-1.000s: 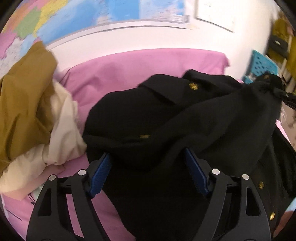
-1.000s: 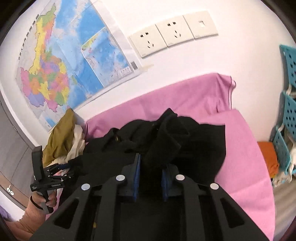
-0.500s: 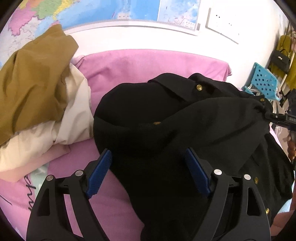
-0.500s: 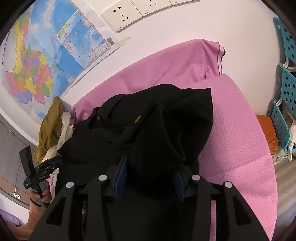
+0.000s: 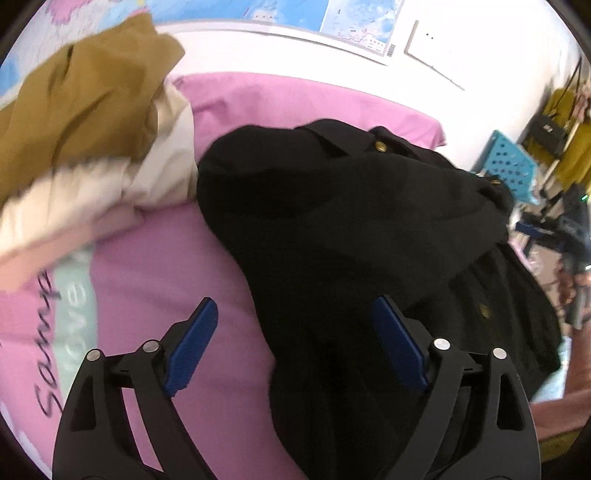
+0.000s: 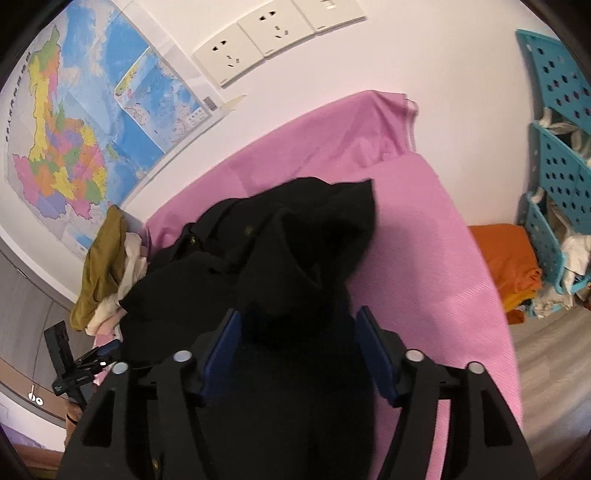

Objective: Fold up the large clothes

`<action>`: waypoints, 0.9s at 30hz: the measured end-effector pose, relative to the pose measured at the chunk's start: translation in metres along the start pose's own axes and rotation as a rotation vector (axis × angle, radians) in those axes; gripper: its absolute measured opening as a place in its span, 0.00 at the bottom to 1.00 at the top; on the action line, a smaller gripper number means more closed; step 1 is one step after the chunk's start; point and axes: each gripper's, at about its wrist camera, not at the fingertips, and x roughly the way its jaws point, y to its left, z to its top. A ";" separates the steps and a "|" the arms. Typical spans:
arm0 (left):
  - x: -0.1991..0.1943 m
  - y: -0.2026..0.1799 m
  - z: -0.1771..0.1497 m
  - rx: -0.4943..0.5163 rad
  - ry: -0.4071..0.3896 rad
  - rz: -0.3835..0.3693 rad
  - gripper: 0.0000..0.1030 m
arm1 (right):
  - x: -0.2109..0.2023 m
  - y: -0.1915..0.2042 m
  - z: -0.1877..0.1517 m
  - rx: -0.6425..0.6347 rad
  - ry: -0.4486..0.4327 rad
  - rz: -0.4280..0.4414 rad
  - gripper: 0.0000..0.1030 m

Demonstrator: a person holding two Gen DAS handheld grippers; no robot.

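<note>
A pink sheet (image 6: 424, 236) covers the bench wall to wall, its far edge riding up the white wall (image 6: 424, 74). The right wrist view takes in the room: a coloured map (image 6: 74, 140) pinned to the wall, a row of white sockets (image 6: 273, 33) beside it, turquoise perforated baskets (image 6: 561, 155) stacked at the right edge and an orange cloth (image 6: 506, 258) on the floor below them. The left wrist view shows what that one misses: printed lettering on a pale band of the sheet (image 5: 70, 295) and, close up, the heap of mustard (image 5: 85, 110) and cream garments (image 5: 159, 162) at the sheet's left end.

The black coat (image 5: 351, 229) lies bunched in the middle of the sheet, brass buttons (one at the collar (image 5: 380, 147)) catching the light.

The left hand-held gripper (image 5: 295, 336) stands spread wide at the coat's near left edge; the coat fills the right half of the gap and runs up against the right pad, while the left pad sits over bare pink sheet. The right hand-held gripper (image 6: 299, 350) is parted about halfway at the coat's other side, a fold of black cloth heaped between the blue pads; I cannot tell whether the pads pinch it.
</note>
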 end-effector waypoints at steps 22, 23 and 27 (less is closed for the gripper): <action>-0.035 -0.031 -0.104 -0.005 0.154 -0.337 0.95 | -0.043 -0.018 -0.126 0.014 0.167 0.214 0.80; -0.035 -0.033 -0.108 -0.007 0.161 -0.358 0.95 | -0.043 -0.014 -0.128 0.004 0.173 0.222 0.81; -0.040 -0.043 -0.124 0.016 0.198 -0.454 0.95 | -0.040 -0.006 -0.134 -0.023 0.153 0.246 0.88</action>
